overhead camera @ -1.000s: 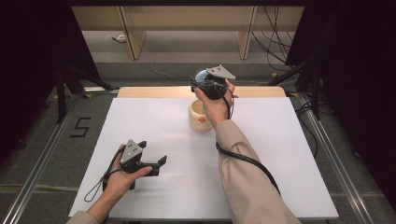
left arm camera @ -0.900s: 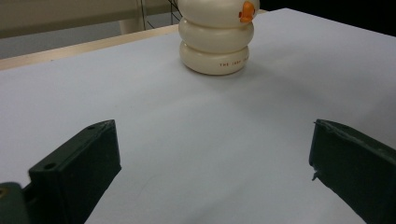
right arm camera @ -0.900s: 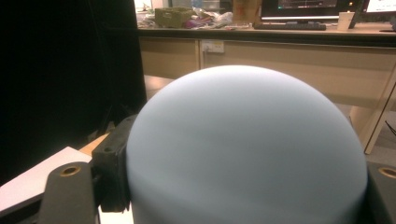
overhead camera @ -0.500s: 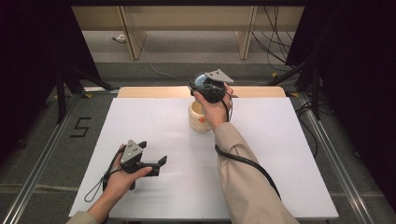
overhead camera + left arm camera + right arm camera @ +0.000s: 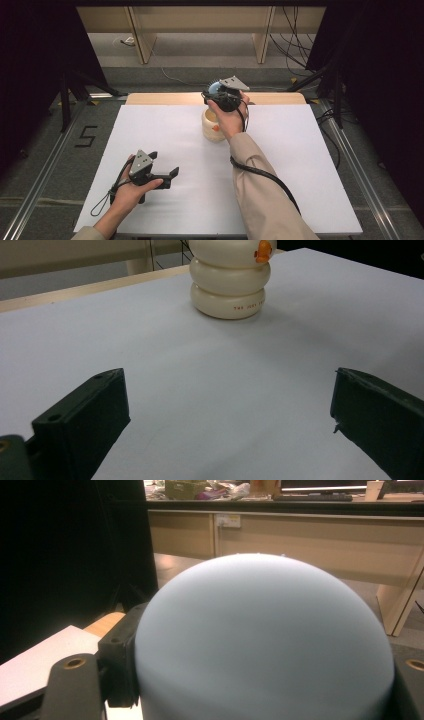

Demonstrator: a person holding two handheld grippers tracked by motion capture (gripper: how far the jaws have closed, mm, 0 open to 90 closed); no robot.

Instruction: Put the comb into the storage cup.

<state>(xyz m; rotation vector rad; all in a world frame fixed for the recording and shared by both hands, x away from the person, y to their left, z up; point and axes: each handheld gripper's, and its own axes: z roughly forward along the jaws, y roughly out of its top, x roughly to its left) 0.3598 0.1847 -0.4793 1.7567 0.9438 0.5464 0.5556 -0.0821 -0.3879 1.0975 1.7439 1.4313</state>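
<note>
**A:** Starting big: white table (image 5: 310, 175), with the cream ringed jar (image 5: 212, 131) standing at twelve o'clock, near the far edge.

**B:** Just above it, barely shifted from a second ago: right gripper (image 5: 220, 95), clamped wide around the blue dome (image 5: 265, 640).

**A:** Meaning?

**B:** Looks like a lid held clear of the jar. Off or about to go on, can't tell. No descent, so not seated yet.

**A:** And the left gripper (image 5: 164, 164)?

**B:** Parked at seven o'clock, spread open, empty, aimed at the jar.
</note>
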